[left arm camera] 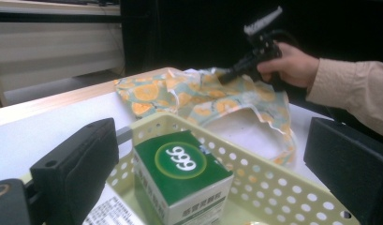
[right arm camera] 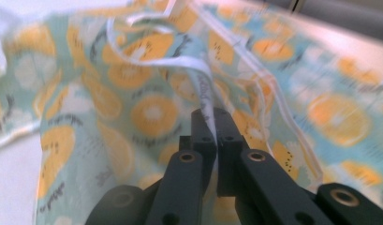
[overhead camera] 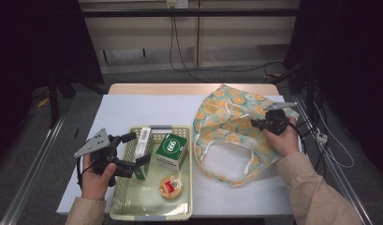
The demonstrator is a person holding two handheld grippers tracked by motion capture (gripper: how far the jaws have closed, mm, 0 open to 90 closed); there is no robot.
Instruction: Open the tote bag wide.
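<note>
Right gripper (right arm camera: 216, 123): jaws pinched on the white strap (right arm camera: 205, 91) of the fruit-print bag (overhead camera: 236, 124)
Left gripper (overhead camera: 138, 149): jaws spread over the basket (overhead camera: 119, 206), around the narrow box (overhead camera: 143, 146)

Beige sleeves (overhead camera: 311, 187), black tools with perhaps brass-ringed screw holes, a grey triangular plate (overhead camera: 92, 143).

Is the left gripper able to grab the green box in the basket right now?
Probably yes. The left gripper has its jaws open right beside the green cardboard box in the pale perforated plastic basket, though the slim green-and-white carton stands between them.
</note>
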